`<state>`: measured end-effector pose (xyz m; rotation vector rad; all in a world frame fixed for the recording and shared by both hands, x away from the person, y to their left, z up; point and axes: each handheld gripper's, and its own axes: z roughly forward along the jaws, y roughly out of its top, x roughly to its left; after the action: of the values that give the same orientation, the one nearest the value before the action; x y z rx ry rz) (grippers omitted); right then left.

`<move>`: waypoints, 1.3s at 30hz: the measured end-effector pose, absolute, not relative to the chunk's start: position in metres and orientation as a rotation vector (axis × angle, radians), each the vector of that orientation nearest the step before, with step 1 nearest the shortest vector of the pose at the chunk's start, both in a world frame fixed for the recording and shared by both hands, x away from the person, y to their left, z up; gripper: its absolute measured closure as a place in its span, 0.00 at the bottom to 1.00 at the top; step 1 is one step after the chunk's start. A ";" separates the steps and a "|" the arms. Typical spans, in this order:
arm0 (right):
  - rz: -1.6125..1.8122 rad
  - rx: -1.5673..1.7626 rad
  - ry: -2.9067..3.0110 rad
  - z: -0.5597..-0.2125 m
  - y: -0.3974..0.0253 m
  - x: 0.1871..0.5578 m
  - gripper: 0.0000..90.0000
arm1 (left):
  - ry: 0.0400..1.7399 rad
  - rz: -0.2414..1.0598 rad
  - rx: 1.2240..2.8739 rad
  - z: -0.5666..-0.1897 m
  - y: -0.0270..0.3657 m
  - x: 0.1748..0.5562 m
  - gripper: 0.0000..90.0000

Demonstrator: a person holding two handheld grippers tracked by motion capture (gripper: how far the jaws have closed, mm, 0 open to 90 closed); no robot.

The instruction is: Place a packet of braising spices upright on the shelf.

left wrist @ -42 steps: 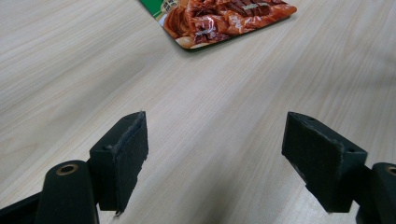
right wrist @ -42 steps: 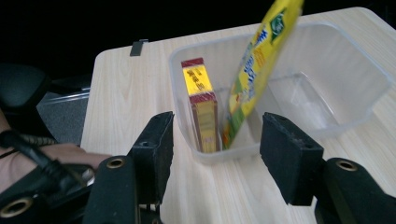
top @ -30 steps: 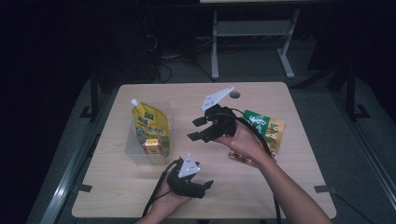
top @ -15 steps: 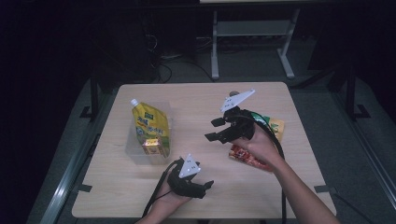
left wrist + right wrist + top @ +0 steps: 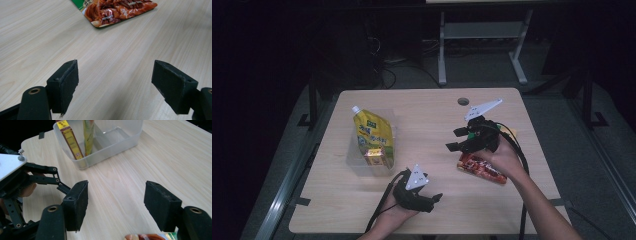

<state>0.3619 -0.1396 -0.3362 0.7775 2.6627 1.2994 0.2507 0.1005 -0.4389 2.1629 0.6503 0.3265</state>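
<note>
The right gripper [image 5: 455, 139] is hanging just above the red snack packet [image 5: 481, 169], its jaws standing wide apart and gripping nothing; in the right gripper view the packet's edge [image 5: 147, 237] is peeking in between the jaws at the bottom. The packet is lying flat on the wooden table [image 5: 432, 115], partly under the person's right hand [image 5: 504, 159]. The left gripper [image 5: 432, 200] is resting low on the table to the near left of the packet, jaws also spread wide and empty, pointing toward it; the packet [image 5: 117, 10] is showing beyond them in the left gripper view. Well to the left of the packet, a clear plastic bin [image 5: 354, 160] is holding a yellow spouted pouch [image 5: 371, 132] and a small yellow box [image 5: 377, 157]
</note>
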 end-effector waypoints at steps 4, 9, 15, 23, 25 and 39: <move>1.301 0.798 2.640 -0.336 -0.149 0.360 0.39 | 0.646 0.323 2.169 -0.439 0.099 0.251 0.24; 1.291 0.827 2.620 -0.338 -0.161 0.358 0.39 | 0.648 0.318 2.167 -0.438 0.097 0.251 0.24; 1.276 0.885 2.595 -0.342 -0.180 0.357 0.38 | 0.643 0.322 2.169 -0.434 0.093 0.255 0.24; 1.246 0.987 2.554 -0.349 -0.204 0.357 0.36 | 0.625 0.325 2.181 -0.430 0.083 0.264 0.26; 1.237 1.006 2.546 -0.350 -0.210 0.358 0.36 | 0.625 0.320 2.184 -0.430 0.081 0.267 0.26; 1.199 1.152 2.470 -0.354 -0.248 0.363 0.35 | 0.603 0.320 2.210 -0.430 0.057 0.288 0.30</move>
<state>0.3627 -0.2478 -0.3540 1.1523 2.4698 1.1987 0.2879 0.0573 -0.4299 2.2098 0.6030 0.3203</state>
